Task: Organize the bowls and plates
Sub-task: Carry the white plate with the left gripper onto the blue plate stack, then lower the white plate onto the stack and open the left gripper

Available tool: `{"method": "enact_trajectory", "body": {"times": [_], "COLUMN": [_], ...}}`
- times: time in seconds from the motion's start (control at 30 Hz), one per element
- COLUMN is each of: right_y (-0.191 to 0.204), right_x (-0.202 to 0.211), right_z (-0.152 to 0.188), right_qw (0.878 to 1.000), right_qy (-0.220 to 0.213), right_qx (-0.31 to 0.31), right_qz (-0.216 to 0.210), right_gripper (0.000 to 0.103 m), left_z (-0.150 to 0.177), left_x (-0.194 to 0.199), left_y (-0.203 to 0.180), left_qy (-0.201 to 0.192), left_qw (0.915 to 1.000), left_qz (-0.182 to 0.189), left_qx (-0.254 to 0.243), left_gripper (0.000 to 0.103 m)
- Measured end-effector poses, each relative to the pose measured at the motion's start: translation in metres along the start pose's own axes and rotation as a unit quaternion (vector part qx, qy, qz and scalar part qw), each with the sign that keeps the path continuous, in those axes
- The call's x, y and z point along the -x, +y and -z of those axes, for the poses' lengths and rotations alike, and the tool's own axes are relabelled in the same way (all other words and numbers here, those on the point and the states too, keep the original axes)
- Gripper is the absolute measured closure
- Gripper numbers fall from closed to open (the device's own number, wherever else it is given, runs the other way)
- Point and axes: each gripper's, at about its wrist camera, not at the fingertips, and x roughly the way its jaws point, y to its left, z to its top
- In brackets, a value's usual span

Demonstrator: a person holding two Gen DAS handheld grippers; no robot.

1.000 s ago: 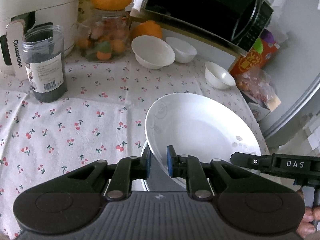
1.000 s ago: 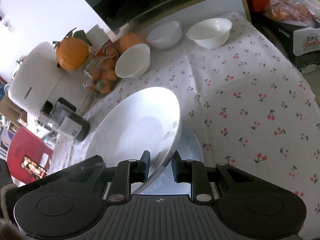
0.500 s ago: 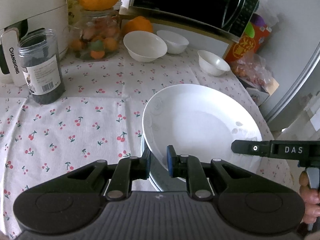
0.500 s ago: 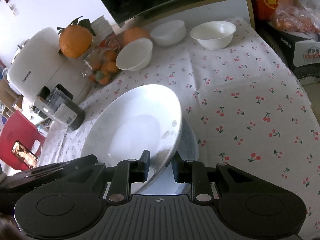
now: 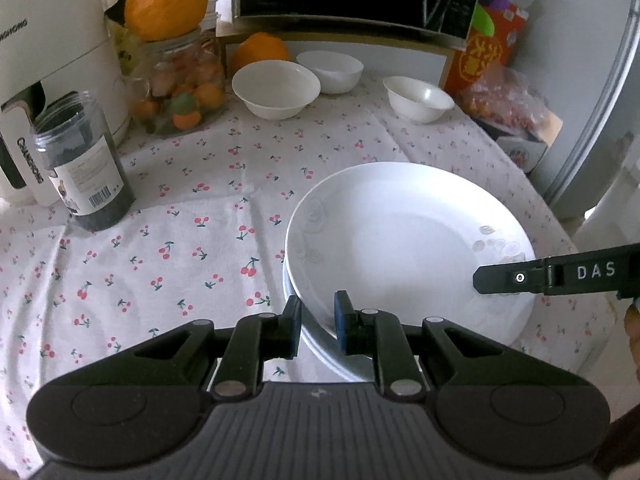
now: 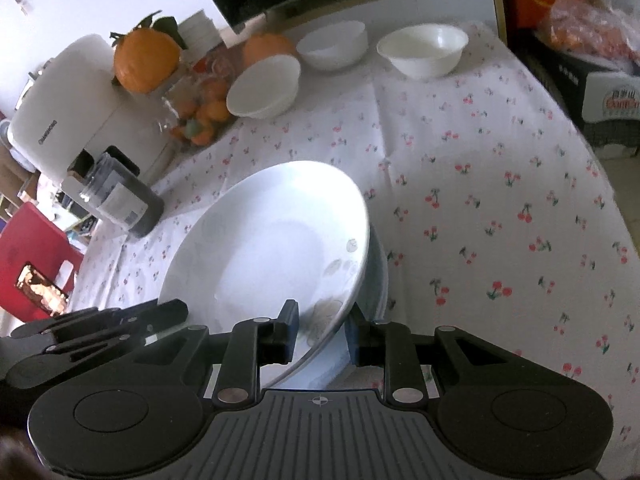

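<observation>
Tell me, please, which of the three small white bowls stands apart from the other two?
The bowl on the right, nearest the red box. The other two bowls sit close together beside the orange, while this one stands alone.

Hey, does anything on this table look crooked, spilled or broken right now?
Only the top white plate: it sits tilted over a second plate beneath, its rim between both grippers' jaws. Nothing looks spilled or broken.
</observation>
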Motion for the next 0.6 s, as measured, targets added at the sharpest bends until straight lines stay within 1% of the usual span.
{"method": "enact_trajectory", "body": {"times": [0.13,0.33,0.6], "right_y": [0.0076,0.0064,0.0116], "right_x": [0.0029,0.0064,0.0092], "right_z": [0.0038,0.0022,0.0016], "right_qw": [1.0,1.0,0.999], "right_qy": [0.002,0.012,0.014], "right_qx": [0.021,0.022,0.045], "right_qz": [0.007,0.0,0.007], "right_gripper": [0.078,0.078,0.076], "left_z": [0.0017,0.0024,0.0018], "left_x": [-0.002,0.0016,0.0009], "left_y": [0.0044,0.0038,0.0023], "left_qy": [0.013,0.02,0.026], "left_qw": [0.9999,0.9997,0.9995], "left_qz": [0.007,0.016,0.02], "left_qx": [0.003,0.004,-0.001], "left_gripper": [0.088,0.088,0.088]}}
